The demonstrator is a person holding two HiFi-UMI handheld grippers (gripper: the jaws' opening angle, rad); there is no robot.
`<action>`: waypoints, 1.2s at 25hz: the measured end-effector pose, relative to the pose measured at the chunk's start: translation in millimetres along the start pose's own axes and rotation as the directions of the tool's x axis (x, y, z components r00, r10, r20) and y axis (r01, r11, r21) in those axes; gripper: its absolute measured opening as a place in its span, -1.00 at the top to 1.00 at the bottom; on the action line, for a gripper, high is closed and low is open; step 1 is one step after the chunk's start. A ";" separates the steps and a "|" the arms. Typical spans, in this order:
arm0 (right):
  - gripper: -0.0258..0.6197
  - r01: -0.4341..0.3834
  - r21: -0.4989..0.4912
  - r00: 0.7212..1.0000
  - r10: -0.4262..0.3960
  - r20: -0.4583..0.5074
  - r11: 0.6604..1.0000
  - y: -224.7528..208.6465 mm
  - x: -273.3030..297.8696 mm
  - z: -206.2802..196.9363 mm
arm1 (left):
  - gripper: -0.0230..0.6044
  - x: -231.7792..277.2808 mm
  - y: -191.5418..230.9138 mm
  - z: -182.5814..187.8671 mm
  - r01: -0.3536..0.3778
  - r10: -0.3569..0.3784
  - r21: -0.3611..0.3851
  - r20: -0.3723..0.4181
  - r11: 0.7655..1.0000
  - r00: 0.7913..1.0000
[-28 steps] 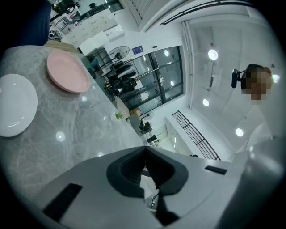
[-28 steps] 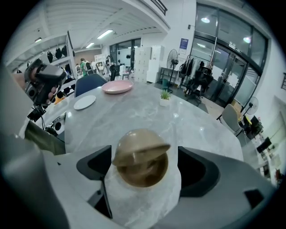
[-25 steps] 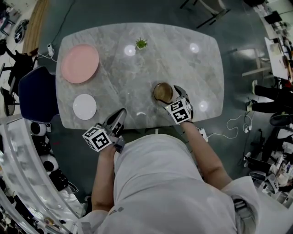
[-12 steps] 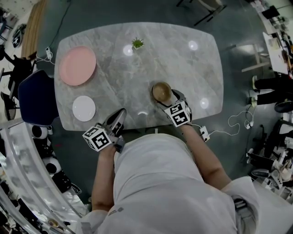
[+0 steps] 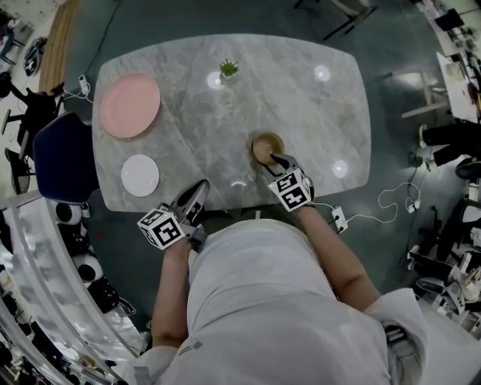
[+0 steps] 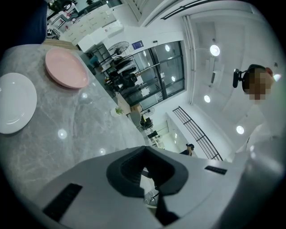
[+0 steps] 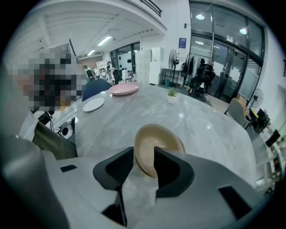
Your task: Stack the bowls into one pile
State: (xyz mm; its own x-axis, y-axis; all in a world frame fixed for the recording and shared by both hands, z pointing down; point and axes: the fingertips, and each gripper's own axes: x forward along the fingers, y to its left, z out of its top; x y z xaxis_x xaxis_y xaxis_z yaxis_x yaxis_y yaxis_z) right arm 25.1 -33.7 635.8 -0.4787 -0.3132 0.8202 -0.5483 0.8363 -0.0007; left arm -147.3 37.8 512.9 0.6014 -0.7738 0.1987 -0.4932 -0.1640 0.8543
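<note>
Grey marble table (image 5: 316, 113), veined in paler grey, carries a tan round bowl (image 5: 264, 147), a pale pink round plate (image 5: 130, 105) at far left, a plain white round plate (image 5: 140, 174) at near left and a small green-leaved plant (image 5: 228, 69), above a dark grey-green floor (image 5: 150, 22).

I look down on a rounded grey marbled surface (image 5: 301, 113) standing on a dark grey-green floor (image 5: 391, 53). A navy blue chair (image 5: 64, 154) sits at its left. Tall glass-paned windows (image 6: 163, 71) and round ceiling lights (image 6: 215, 50) brighten the hall.

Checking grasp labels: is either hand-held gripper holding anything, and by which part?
Right hand-held gripper, jaws just closing, pinches the tan bowl by its near rim. Left hand-held gripper is shut, empty.
</note>
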 end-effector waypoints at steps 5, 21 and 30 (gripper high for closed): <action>0.55 -0.028 -0.020 1.000 0.028 -0.002 0.999 7.3 6.9 3.8 | 0.92 -3.1 1.3 -1.2 -0.009 0.010 -0.007 0.006 1.000 1.000; 0.75 -0.066 -0.064 0.996 0.061 -0.067 0.996 14.1 21.2 -9.2 | 0.92 -9.7 2.7 -8.2 -0.035 0.036 -0.029 0.032 0.999 0.999; 0.66 -0.058 -0.004 0.997 0.058 -0.049 0.998 8.2 14.5 -12.6 | 0.92 -2.8 2.1 -9.2 -0.029 0.029 -0.018 0.011 0.999 1.000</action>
State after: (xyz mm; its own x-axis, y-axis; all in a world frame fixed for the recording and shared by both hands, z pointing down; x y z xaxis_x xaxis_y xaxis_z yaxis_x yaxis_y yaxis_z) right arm 22.3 -25.8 654.9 -0.4756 -0.2419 0.8457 -0.5166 0.8550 -0.0460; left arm -144.2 45.2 518.6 0.5799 -0.7849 0.2183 -0.4994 -0.1307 0.8565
